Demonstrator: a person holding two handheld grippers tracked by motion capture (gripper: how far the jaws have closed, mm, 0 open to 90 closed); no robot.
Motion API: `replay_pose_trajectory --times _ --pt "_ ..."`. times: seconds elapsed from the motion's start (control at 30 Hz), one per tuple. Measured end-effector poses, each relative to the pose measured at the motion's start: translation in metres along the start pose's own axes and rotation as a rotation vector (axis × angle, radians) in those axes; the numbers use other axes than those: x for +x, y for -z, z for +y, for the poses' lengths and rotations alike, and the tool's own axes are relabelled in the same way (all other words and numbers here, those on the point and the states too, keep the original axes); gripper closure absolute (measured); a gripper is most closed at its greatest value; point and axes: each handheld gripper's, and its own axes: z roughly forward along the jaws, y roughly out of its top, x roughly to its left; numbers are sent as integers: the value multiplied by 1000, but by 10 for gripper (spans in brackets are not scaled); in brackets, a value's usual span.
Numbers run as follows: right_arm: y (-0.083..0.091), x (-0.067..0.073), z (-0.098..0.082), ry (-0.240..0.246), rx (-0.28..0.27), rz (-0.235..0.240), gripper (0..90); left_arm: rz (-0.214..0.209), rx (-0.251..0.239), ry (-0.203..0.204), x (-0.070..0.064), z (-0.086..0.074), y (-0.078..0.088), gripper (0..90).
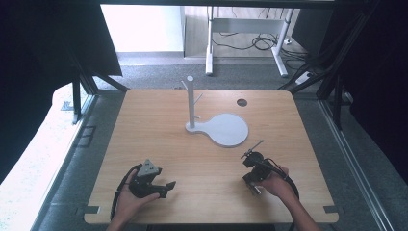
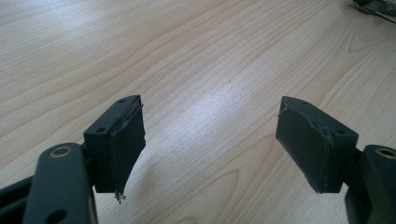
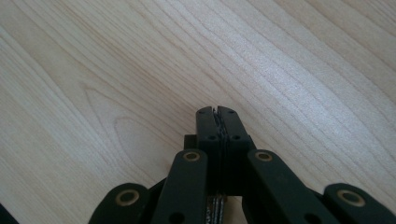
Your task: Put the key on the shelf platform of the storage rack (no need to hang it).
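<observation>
A white peg stand (image 1: 190, 103) rises upright from a round white base plate (image 1: 227, 130) at the middle of the wooden table (image 1: 159, 139). My left gripper (image 1: 166, 188) lies in a hand near the front left, well short of the stand. Its jaws are spread wide over bare wood in the left gripper view (image 2: 210, 105), with nothing between them. My right gripper (image 1: 253, 185) is held near the front right, below the base plate. In the right gripper view its jaws (image 3: 217, 112) are pressed together over bare wood, holding nothing.
A round cable hole (image 1: 242, 102) sits at the table's back right. Dark frame struts (image 1: 77, 96) flank both sides, and white desk legs (image 1: 209, 53) stand behind on the carpet. A dark object (image 2: 376, 5) shows at the top right of the left gripper view.
</observation>
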Motion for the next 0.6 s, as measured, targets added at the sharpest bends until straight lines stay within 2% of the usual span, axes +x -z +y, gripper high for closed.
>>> replay_pose_trajectory --times 0.6 --pt "41 -5 6 16 -37 -18 900 0 -5 3 1 0 1 241"
